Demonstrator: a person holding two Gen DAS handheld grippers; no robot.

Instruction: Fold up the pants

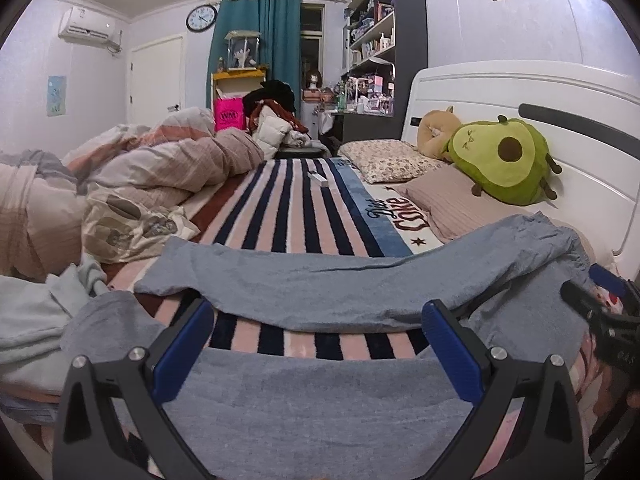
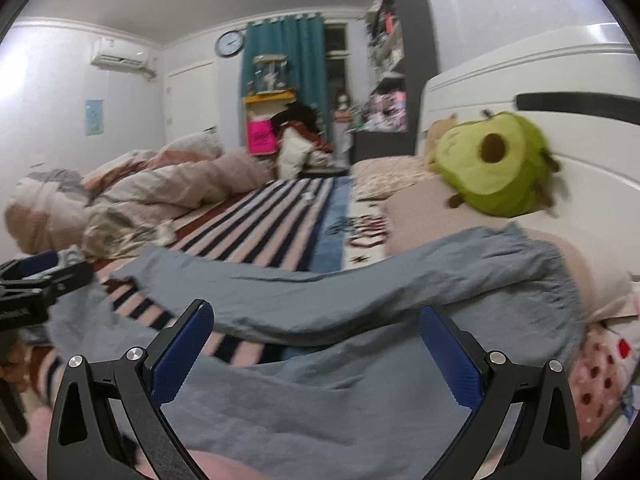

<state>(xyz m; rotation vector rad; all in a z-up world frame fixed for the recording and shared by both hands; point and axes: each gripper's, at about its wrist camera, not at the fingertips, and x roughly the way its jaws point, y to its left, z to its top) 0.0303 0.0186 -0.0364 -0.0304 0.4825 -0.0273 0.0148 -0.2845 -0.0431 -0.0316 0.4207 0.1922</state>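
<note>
Left tool (image 1: pixel 318 312), fingers spread wide, hovers over grey pants (image 1: pixel 320 280).

Dim, cool indoor light, heavy fisheye bending, dark corners, right wrist view motion-blurred

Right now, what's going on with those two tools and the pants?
Left tool open, right tool open, both empty. Grey pants spread on striped blanket, unfolded. Crumpled light cloth beside the leg ends.
</note>
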